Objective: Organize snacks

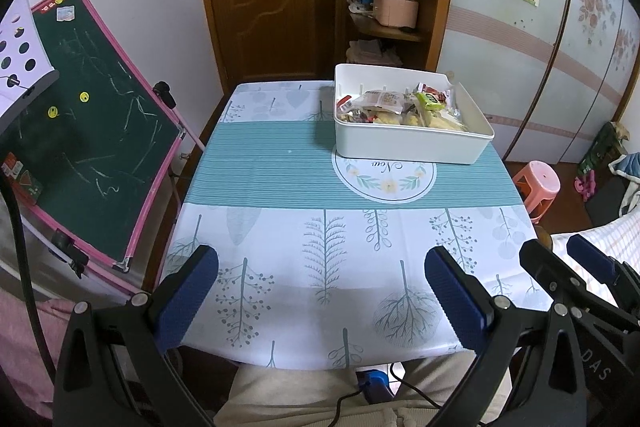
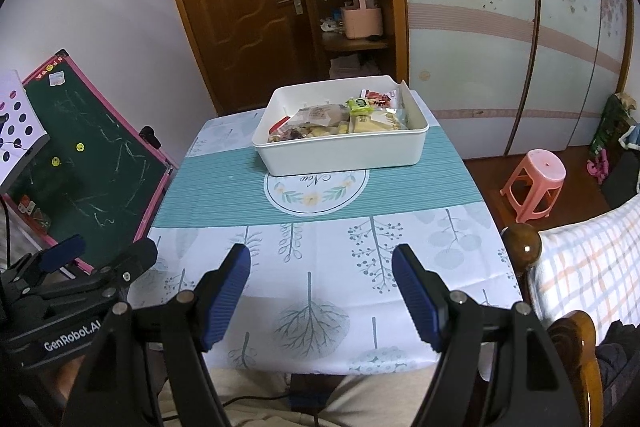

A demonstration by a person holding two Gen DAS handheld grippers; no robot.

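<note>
A white plastic bin (image 1: 408, 145) (image 2: 344, 157) stands at the far side of the table, holding several wrapped snacks (image 1: 400, 105) (image 2: 344, 117): pale packets, a green one, a red one. My left gripper (image 1: 320, 267) hangs open over the table's near edge, nothing between its blue pads. My right gripper (image 2: 320, 267) is also open and empty, near the front edge. Each gripper shows at the edge of the other's view: the right gripper (image 1: 560, 251) and the left gripper (image 2: 104, 251). Both are far short of the bin.
The table wears a leaf-print cloth (image 1: 320, 235) with a teal band. A pink-framed chalkboard (image 1: 92, 131) leans at the left. At the right stand a pink stool (image 2: 534, 183), a wooden chair post (image 2: 520, 247) and checked bedding (image 2: 592, 267). Door and shelves lie behind.
</note>
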